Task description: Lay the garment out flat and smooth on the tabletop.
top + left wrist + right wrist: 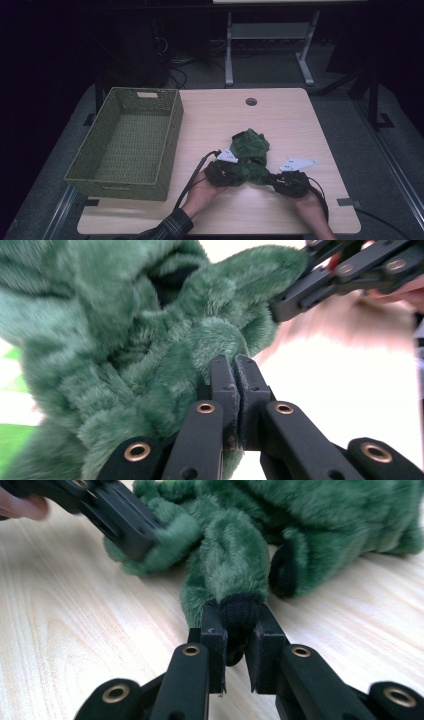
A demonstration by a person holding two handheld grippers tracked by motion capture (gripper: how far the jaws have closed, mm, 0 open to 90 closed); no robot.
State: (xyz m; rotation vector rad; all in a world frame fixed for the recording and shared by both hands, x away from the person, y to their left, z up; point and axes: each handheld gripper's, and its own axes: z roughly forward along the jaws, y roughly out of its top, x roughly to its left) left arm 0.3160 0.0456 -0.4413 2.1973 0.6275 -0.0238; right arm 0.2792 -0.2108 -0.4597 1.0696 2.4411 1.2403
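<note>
The green plush [250, 150] lies bunched on the table [290, 120], just ahead of both grippers, each pinching a different edge, probably to lift or spread it. The left gripper [239, 371] is clamped nearly flat on a fold of fur. The right gripper [239, 622] is narrowed onto a black-tipped limb (a leg, perhaps). The basket [170, 130] waits well left of the left gripper.

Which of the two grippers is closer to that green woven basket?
The left gripper. It grips the fuzzy green plush garment a short way right of the green woven basket; the right gripper holds the garment's black-tipped end farther right.
</note>
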